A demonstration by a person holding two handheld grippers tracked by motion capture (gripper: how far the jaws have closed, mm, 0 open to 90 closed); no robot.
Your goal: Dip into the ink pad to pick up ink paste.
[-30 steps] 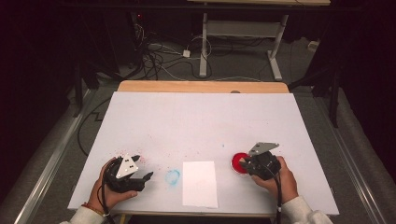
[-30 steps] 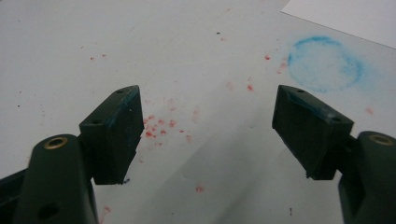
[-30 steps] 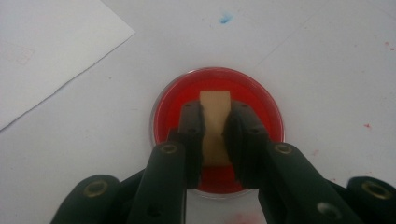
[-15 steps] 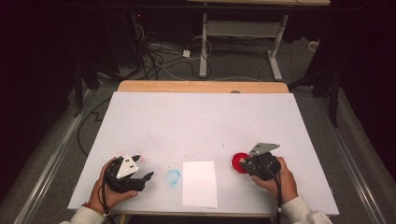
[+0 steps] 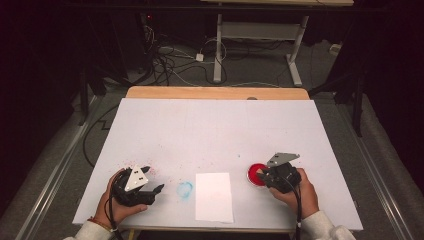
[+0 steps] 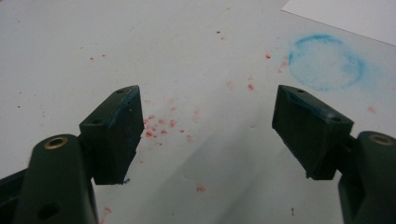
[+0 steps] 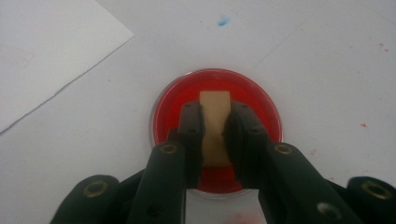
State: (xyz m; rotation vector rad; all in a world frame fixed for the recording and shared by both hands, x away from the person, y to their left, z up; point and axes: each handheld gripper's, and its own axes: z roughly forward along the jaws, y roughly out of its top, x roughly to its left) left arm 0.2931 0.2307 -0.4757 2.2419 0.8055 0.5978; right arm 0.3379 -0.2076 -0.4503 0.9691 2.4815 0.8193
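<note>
Right hand [image 5: 295, 192] at near right table [image 5: 215, 130] edge, w/ right gripper [image 7: 215, 128] pointing fwd and down over a red dish [image 7: 261, 100], jaws narrow and clamped on a small tan block [image 7: 215, 109] held inside the dish. Left hand [image 5: 112, 202] at near left edge; left gripper [image 6: 208, 126] low over the tabletop, jaws wide, nothing btwn them. Sheet of paper [image 5: 214, 196] lies btwn the two grippers, a blue ring stain [image 6: 326, 63] just beside its left edge, red specks [image 6: 159, 126] scattered under the left gripper.
</note>
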